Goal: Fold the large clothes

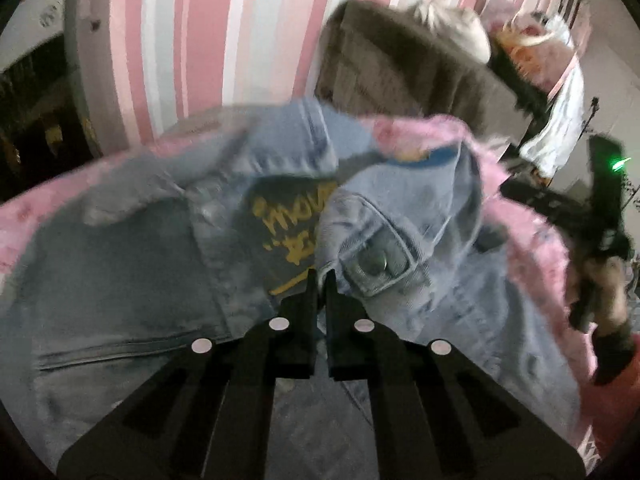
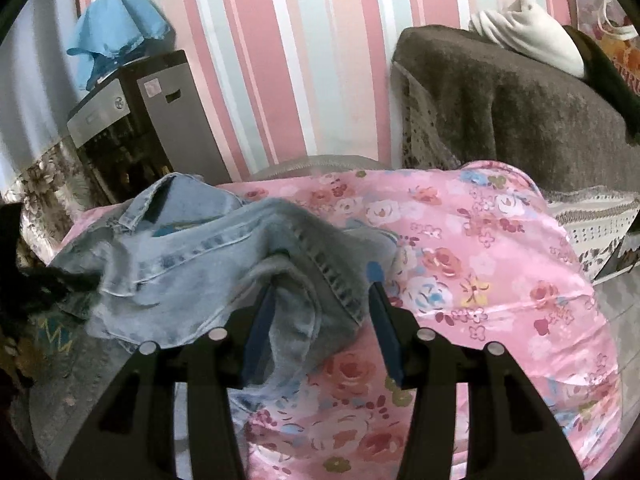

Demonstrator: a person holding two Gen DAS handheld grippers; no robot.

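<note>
The denim jacket point(image 1: 168, 264) lies rumpled on a pink flowered sheet point(image 2: 500, 264) that covers the surface below both cameras; what that surface is cannot be told. The left wrist view is blurred. In it the jacket is opened out, its dark inner label with yellow lettering point(image 1: 288, 232) showing, and a buttoned chest pocket point(image 1: 376, 264) just to the right of that label. The left hand-held gripper point(image 1: 319, 280) is closed, its two black fingers drawn together with a fold of denim at the tips; whether cloth is truly pinched there cannot be told. The right hand-held gripper point(image 2: 320, 292) stands about half open, its blue-padded fingers astride a stitched seam edge of the jacket, the pads not pressing on it. In the left wrist view this same gripper shows at the right edge, held in a person's hand point(image 1: 608, 292).

Behind, against a pink-and-white striped wall point(image 2: 280, 60), a dark grey cabinet point(image 2: 160, 120) carries a crumpled blue cloth point(image 2: 116, 28) on top. To the right a brown blanket point(image 2: 520, 128) drapes a piece of furniture, with a white garment point(image 2: 532, 32) on it.
</note>
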